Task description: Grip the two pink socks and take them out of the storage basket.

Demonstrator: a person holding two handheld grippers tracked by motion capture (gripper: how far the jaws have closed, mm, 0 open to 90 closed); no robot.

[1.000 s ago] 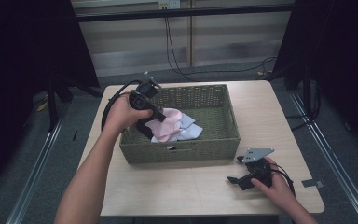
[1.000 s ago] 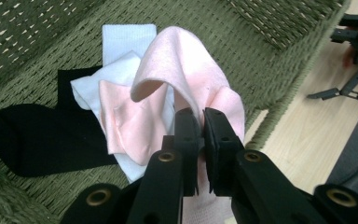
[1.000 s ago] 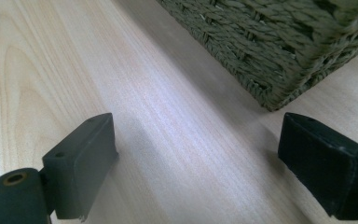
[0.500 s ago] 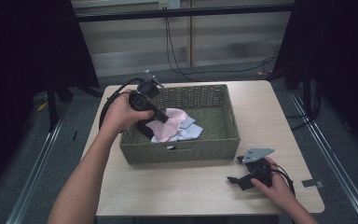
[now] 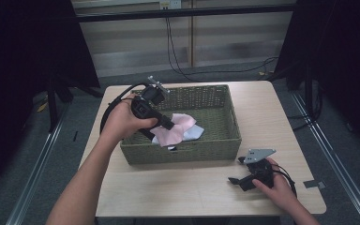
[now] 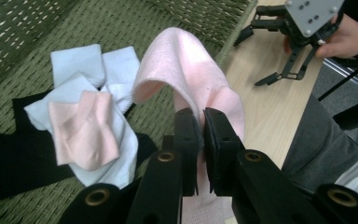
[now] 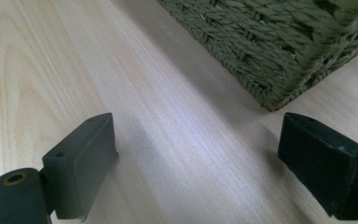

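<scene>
Now my left gripper (image 6: pixel 199 133) has come up a little over the woven basket (image 5: pixel 225 140), jaws pinching the pink sock (image 6: pixel 191 65), so it looks partly lifted off the pile of pale blue and black socks (image 6: pixel 93 93) at the basket's near-left corner; I judge I'm taking it out. It arches from my jaws toward the basket's middle. My right gripper (image 5: pixel 243 176) rests spread on the tabletop (image 5: pixel 178 187) near the near-right corner.
</scene>
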